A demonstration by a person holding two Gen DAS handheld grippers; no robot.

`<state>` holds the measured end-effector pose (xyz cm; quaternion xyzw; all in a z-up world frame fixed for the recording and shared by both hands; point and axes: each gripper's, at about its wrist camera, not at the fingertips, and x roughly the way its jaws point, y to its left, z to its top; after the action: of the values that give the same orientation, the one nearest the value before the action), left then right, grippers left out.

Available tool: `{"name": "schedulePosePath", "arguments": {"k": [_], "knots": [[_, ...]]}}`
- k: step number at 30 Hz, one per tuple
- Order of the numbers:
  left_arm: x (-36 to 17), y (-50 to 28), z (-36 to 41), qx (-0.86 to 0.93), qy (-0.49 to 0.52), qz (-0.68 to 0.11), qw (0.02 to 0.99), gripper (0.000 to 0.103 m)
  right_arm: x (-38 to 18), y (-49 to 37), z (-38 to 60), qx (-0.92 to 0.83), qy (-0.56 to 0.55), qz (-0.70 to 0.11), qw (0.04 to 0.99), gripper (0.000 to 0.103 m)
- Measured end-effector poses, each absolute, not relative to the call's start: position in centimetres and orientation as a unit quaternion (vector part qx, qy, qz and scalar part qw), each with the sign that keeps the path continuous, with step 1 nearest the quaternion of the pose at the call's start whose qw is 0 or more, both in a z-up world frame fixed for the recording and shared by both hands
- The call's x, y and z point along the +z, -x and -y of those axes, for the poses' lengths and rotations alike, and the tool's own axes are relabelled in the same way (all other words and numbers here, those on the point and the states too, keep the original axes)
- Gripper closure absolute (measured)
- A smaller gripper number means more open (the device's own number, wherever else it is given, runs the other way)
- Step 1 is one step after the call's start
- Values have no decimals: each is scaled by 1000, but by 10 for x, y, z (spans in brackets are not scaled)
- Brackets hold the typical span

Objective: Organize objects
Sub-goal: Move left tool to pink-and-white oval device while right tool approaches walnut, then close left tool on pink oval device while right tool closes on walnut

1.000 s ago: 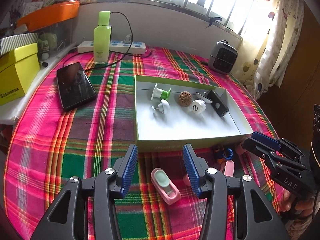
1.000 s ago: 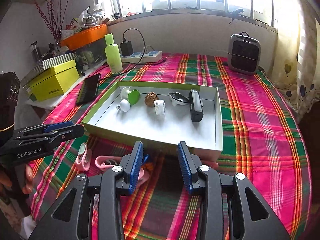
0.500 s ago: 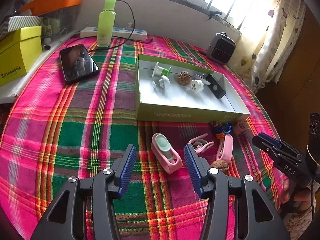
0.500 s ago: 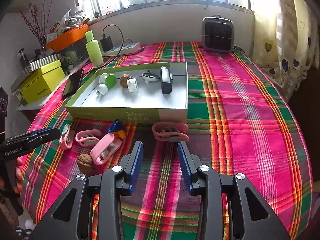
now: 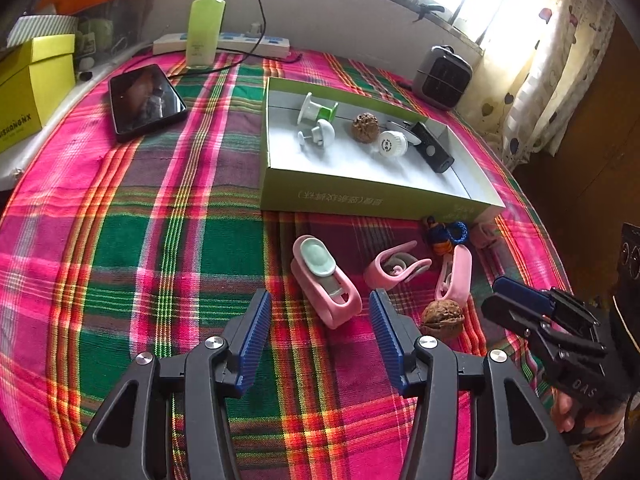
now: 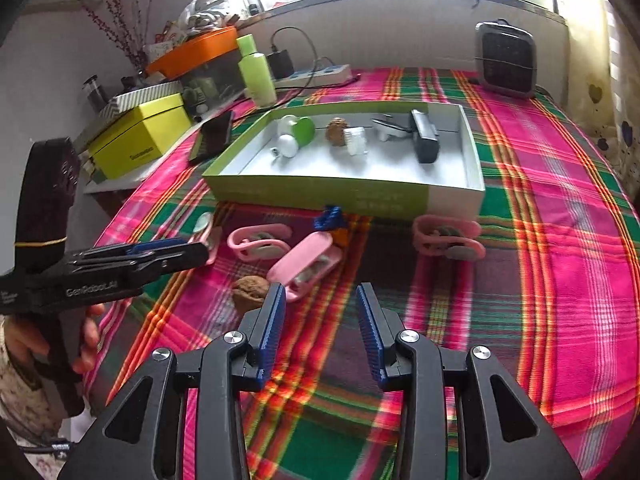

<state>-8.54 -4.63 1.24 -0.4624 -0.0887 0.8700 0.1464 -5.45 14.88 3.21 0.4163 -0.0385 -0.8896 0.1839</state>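
So the biggest thing here is the tabletop (image 5: pixel 120 264), covered in a loud pink, green and orange plaid cloth. On it sits a shallow green box (image 5: pixel 360 198) with a white inside, and it already has a row of small stuff along its far side: a white-and-green spool (image 5: pixel 316 110), a white knob thing (image 5: pixel 320 134), a walnut in the box (image 5: pixel 365 128), a white round cap (image 5: pixel 393 144) and a black rectangular gadget (image 5: pixel 432 148).

Behind it by the wall there's a small grey heater (image 5: pixel 442 76), a yellow-green bottle (image 5: pixel 205 20), a white power strip (image 5: pixel 240 42), a yellow carton (image 5: pixel 32 88) off to the side and a dark phone (image 5: pixel 146 100) lying flat on the cloth.

The left hand-held gripper (image 5: pixel 320 340) is open, nothing between the blue pads, and it's pointing down at a pink clip with a pale green pad (image 5: pixel 324 280) that lies just ahead of the tips. The right hand-held gripper (image 6: pixel 320 332) is open too, empty, over bare cloth.

The loose things are all on the cloth right in front of the box's near wall: a curled pink clip (image 5: pixel 394 268), a long pink clip (image 5: pixel 454 276), another pink clip (image 6: pixel 446 236) further right, a loose walnut (image 5: pixel 442 316) just beside the left gripper's right finger, and a little blue-and-orange charm (image 5: pixel 444 236) almost touching the box.
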Motion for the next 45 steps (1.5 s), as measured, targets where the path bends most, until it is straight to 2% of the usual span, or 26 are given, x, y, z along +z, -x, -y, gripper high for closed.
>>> {"name": "schedulePosePath", "arguments": {"k": [18,34,39,45], "knots": [[13,96,57,877,461,73,117,53,28,52,-106,-866,-420,0,271,65],[12,107,50,883,455,31,111,54,17,65,-86,-866,-428,-62,253,65],[12,108,50,885,453,20,101,68,16,65,-86,-866,-427,-63,252,65],[12,110,51,886,452,19,99,77,16,65,-86,-867,-426,-64,249,69]]}}
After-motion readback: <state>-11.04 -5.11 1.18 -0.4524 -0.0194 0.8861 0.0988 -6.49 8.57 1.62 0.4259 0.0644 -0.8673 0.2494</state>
